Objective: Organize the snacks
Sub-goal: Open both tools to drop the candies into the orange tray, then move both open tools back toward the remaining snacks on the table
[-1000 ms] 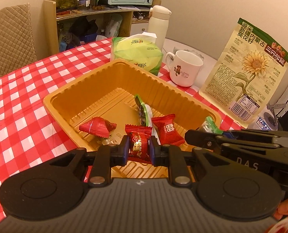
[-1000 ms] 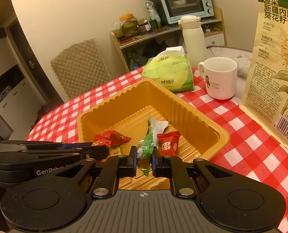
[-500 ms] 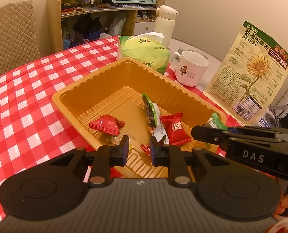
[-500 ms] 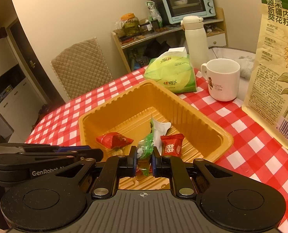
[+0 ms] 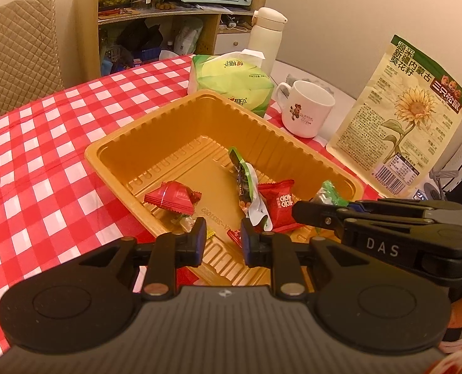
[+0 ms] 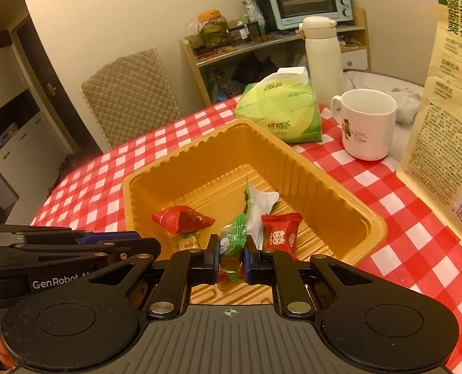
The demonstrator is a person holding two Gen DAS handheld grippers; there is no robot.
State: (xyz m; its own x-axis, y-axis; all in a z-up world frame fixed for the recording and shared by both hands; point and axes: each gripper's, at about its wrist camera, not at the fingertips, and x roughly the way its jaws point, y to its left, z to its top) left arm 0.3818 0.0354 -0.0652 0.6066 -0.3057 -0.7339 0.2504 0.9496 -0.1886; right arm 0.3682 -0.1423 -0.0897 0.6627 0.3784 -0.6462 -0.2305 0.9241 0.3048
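A golden plastic tray (image 5: 121, 143) (image 6: 324, 180) sits on the red checked tablecloth. In it lie a red triangular packet (image 5: 171, 196) (image 6: 181, 218), a green-and-white packet (image 5: 246, 184) (image 6: 259, 205) and a red square packet (image 5: 277, 202) (image 6: 280, 233). My left gripper (image 5: 223, 240) hovers over the tray's near edge, its jaws opening with nothing between them. A small red packet (image 5: 234, 236) lies in the tray just beyond its right pad. My right gripper (image 6: 230, 261) is shut on a green candy (image 6: 231, 241) (image 5: 327, 191) above the tray's near right corner.
Behind the tray stand a green tissue pack (image 5: 231, 81), a white mug (image 5: 305, 112) and a white flask (image 5: 266, 37). A tall sunflower-seed bag (image 5: 408, 118) stands at the right. A quilted chair (image 5: 18, 46) and a cluttered shelf stand beyond the table.
The left gripper let go of the small red packet, which dropped into the tray, and its jaws have spread. The right gripper still holds the green candy, barely moved.
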